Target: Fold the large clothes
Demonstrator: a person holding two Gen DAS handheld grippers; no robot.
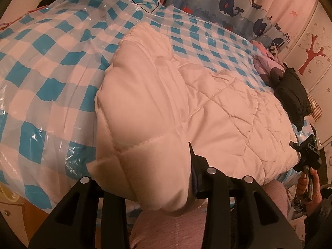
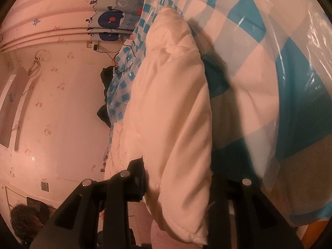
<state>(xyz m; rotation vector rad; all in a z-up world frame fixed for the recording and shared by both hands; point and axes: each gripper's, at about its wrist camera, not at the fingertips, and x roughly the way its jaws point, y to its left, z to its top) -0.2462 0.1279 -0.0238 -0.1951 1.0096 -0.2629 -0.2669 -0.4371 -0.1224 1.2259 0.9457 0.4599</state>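
Left wrist view shows my white quilted jacket [image 1: 186, 103] spread on the checked plastic sheet [image 1: 51, 66] over the bed, its near hem clamped in my left gripper [image 1: 166, 186]. My right gripper [image 2: 178, 186] has its jaws closed on the hem's other corner. I judge a fold is starting; next, carry both corners forward together. No containers visible.

Bed [image 1: 51, 66] covered with a blue-and-white checked plastic sheet. Whale-print curtain [image 1: 228, 2] behind it; wall [image 1: 311, 47] bears a red tree decal. Warm, dim lighting.
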